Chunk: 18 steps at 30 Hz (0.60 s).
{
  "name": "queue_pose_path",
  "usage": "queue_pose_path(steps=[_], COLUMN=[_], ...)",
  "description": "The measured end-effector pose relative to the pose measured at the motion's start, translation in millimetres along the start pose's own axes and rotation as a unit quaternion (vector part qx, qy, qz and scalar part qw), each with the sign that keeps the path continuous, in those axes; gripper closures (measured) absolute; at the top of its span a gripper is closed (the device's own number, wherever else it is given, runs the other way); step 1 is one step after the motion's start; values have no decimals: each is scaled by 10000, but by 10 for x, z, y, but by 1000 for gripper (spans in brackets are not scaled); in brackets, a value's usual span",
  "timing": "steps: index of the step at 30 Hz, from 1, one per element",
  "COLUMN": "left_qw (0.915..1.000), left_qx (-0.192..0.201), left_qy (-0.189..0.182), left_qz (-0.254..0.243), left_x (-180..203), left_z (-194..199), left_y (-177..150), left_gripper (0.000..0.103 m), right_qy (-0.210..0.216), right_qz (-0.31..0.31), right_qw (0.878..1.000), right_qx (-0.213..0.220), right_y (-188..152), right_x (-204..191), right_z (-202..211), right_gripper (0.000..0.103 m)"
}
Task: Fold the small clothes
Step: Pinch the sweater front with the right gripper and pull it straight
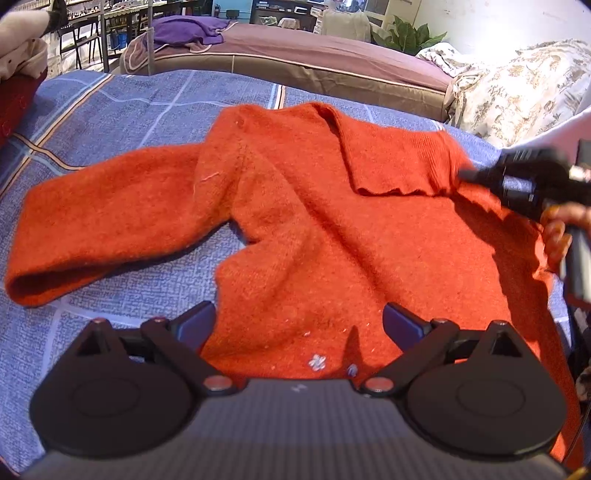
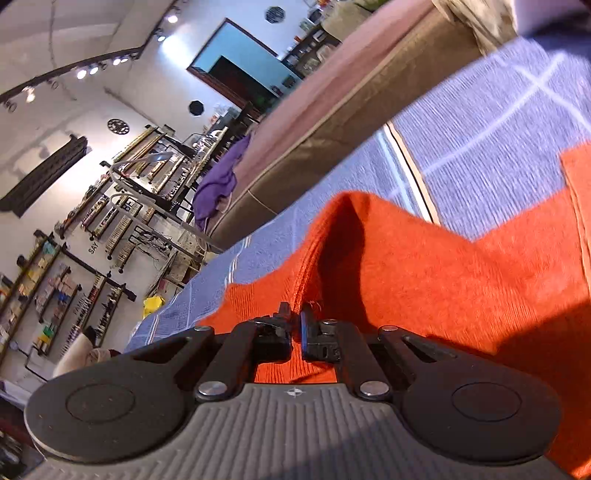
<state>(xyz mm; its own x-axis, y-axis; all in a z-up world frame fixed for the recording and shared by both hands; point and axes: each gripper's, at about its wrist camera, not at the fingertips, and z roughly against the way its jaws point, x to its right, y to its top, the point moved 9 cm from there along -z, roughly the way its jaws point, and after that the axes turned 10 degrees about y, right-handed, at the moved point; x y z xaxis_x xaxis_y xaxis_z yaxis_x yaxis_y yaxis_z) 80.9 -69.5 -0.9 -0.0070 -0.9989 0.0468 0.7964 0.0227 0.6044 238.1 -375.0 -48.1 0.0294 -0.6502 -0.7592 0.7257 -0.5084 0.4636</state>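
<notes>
Orange sweater (image 1: 332,229) spread flat on blue checked bedspread (image 1: 110,107), neck end away from left wrist camera. One sleeve (image 1: 103,221) stretched out to the left side of that view. Other sleeve (image 1: 399,162) folded across the chest, cuff edge lying on the body. Small white flower marks near the hem.

Right claw (image 2: 297,321) closed on a raised ridge of sweater fabric, pinched between the jaws; cloth lifted into a fold just ahead of them. Same claw (image 1: 476,175) seen from left wrist at the folded sleeve's right edge, person's hand (image 1: 557,236) behind it.

Left claw (image 1: 299,325) open, jaws wide apart, over the hem. Contact with cloth not clear.

Brown mattress (image 1: 295,62) beyond bedspread, purple cloth (image 1: 188,31) on top.
</notes>
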Motion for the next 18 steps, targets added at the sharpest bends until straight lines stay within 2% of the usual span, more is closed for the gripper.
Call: queue_pose_path(steps=[1,3,5,6,7,9,11,12,16,17,18], left_qw=[9999,9984,9966,9951,9927,9866,9893,9921,9952,9955,9963], left_qx=[103,481,680,686,692,783,723,595,69,-21,-45], left_qy=[-69,-175,-427,-666,-930,-1333,-1201,-1053,-970,-945,-860], left_qz=[86,237,204,245,340,526,408,329,98,41,32], left_x=[18,67,204,293,377,534,661,711,923,962,976], left_z=[5,31,23,1,-29,-158,-433,-602,-1087,-1164,-1225], left_y=[71,289,541,662,776,996,1119,1143,1079,1046,1021], left_gripper=[4,5,20,39,47,47,47,47,50,54,68], right_qy=[-322,-261,-257,-264,-295,-343,-317,-307,-265,-251,-246], right_qz=[305,428,230,294,414,653,658,613,373,312,272], right_qw=[9990,9987,9994,9992,9987,9972,9973,9976,9990,9992,9993], right_qx=[-66,-40,15,5,-36,-129,-117,-101,-19,-14,-14], right_y=[-32,-53,-55,-62,-77,-101,-91,-83,-62,-68,-76], right_x=[49,84,119,102,77,27,25,42,121,142,159], right_z=[-7,-8,-4,-14,-29,-50,-45,-32,8,14,16], right_gripper=[94,94,94,94,94,94,94,93,93,93,93])
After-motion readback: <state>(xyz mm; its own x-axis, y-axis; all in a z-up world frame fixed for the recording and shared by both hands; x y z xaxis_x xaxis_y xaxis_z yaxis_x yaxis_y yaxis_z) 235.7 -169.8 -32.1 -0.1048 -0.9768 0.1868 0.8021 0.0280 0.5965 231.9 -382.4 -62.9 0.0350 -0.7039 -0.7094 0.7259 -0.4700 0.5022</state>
